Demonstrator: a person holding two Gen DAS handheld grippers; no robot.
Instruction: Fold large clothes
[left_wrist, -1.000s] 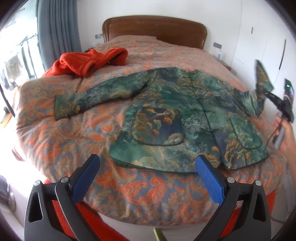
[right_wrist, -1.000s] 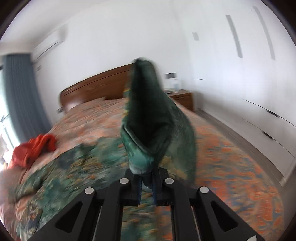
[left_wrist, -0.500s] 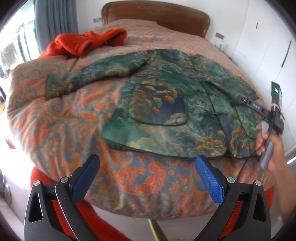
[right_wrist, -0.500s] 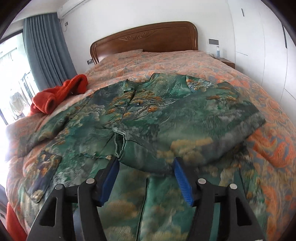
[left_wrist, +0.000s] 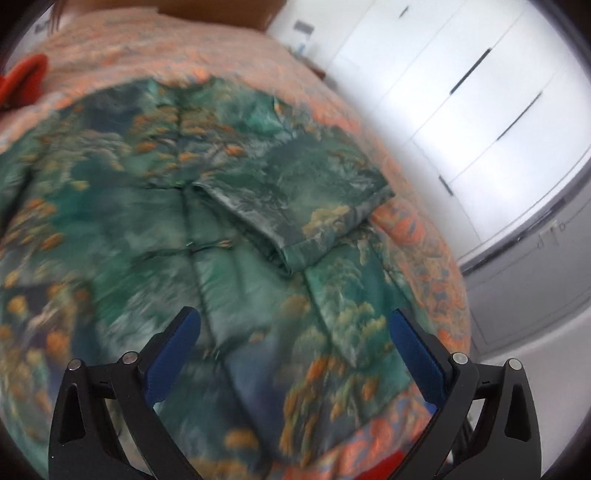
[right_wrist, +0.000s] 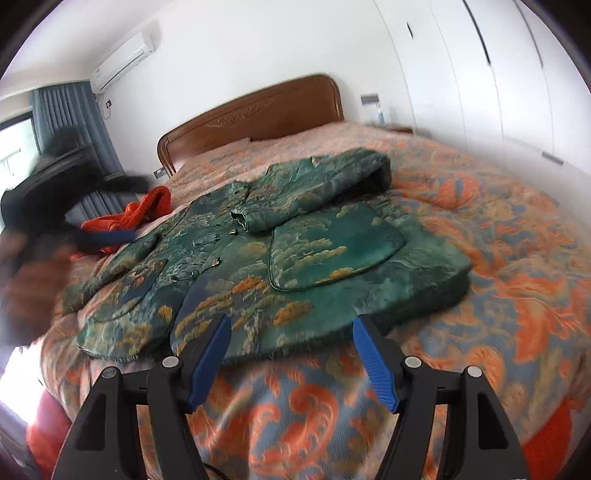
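**Both jaws apart and empty; jacket flat on bed, one sleeve folded in**

Jaws first: both sets stand apart with nothing between the pads. The right ones have just been opening, and no cloth is in them.

Left wrist view (blurred):
- left gripper (left_wrist: 295, 343) hangs over the lower front of the green brocade jacket (left_wrist: 155, 229), pointing down onto it.
- The folded-in sleeve (left_wrist: 295, 206) lies across the jacket's chest, cuff end towards the button line, just ahead of the jaws.
- The jacket sits on the orange paisley bedspread (left_wrist: 417, 243); a white wardrobe (left_wrist: 461, 92) is beyond the bed.

Right wrist view:
- right gripper (right_wrist: 291, 354) sits off the bed's near edge, low, with the jacket's hem just ahead of the pads. No contact visible.
- The jacket's long axis runs hem to collar, away from these jaws towards the wooden headboard (right_wrist: 258, 110). A patch pocket (right_wrist: 332, 251) faces up ahead.
- The other sleeve (right_wrist: 110, 269) lies stretched out to the left, towards an orange garment (right_wrist: 140, 214).
- A blurred hand with a dark gripper shows at the left edge, close to that outstretched sleeve.

Judgement: the unfolded sleeve is next. It lies on the left hand's side, so the left gripper is nearer. The right jaws are better placed for the hem.
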